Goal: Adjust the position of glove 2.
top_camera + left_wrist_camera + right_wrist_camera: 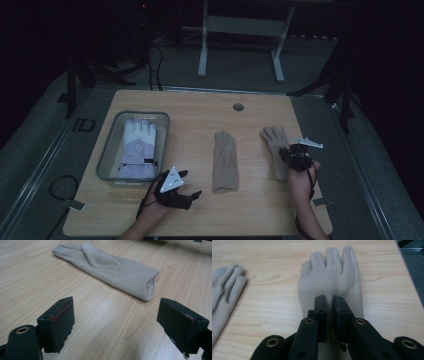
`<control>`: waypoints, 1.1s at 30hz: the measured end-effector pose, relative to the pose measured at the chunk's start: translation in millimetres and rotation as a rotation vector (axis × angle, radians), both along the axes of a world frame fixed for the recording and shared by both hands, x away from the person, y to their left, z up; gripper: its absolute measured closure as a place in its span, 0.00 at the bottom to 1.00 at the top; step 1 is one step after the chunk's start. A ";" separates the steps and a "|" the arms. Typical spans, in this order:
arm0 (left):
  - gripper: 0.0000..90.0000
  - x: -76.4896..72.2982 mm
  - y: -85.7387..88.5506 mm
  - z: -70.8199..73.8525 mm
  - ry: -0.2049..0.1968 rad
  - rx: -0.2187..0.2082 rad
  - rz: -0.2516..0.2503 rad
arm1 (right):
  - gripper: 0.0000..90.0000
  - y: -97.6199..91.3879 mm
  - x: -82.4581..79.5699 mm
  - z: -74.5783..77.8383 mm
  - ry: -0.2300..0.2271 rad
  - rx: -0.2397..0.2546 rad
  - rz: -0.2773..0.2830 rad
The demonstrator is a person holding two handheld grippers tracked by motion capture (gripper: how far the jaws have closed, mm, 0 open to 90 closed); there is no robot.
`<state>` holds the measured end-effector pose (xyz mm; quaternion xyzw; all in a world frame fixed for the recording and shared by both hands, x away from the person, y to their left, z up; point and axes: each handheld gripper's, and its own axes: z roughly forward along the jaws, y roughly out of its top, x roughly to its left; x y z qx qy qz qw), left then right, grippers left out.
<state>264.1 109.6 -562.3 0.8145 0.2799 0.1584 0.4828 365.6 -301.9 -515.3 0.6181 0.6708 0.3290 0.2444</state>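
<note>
Gloves set the scene in the high view: a flat beige fabric glove [225,161] lies near the middle of the light wooden tabletop [200,107], a second beige fabric glove [276,147] lies toward the right edge, and a padded white and lilac winter glove [137,149] rests inside a clear plastic bin [107,150] near the left edge, probably the collecting place for the others. The left gripper [189,184] sits close to the near edge between bin and middle glove, jaws spread and empty, as if waiting its turn. The right gripper [289,152] sits over the cuff half of the right-hand glove. In the left gripper view, the two black jaws stand wide apart over bare wood, with the middle glove lying cuff-first just ahead, untouched. In the right gripper view, the jaws are drawn almost together on the back of the right-hand glove, apparently pinching a fold of its fabric so it can be lifted; its fingers point toward the far edge, and the other beige glove shows at the left.
</note>
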 end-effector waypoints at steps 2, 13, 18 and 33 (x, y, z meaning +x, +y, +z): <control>0.17 -0.3 -0.3 0.4 -0.002 -0.003 -0.001 | 0.92 2.9 -6.6 -2.1 0.005 -0.007 -0.026; 0.16 -0.4 -1.0 1.9 -0.007 -0.008 -0.006 | 0.87 11.5 -22.5 -22.3 0.077 0.014 -0.025; 0.16 -0.3 -0.6 2.1 -0.007 -0.014 -0.006 | 0.78 11.5 -21.4 -30.7 0.083 0.000 0.001; 0.16 -2.5 -1.6 3.0 -0.014 -0.016 -0.010 | 0.64 -4.4 -19.7 -17.9 0.055 -0.029 0.162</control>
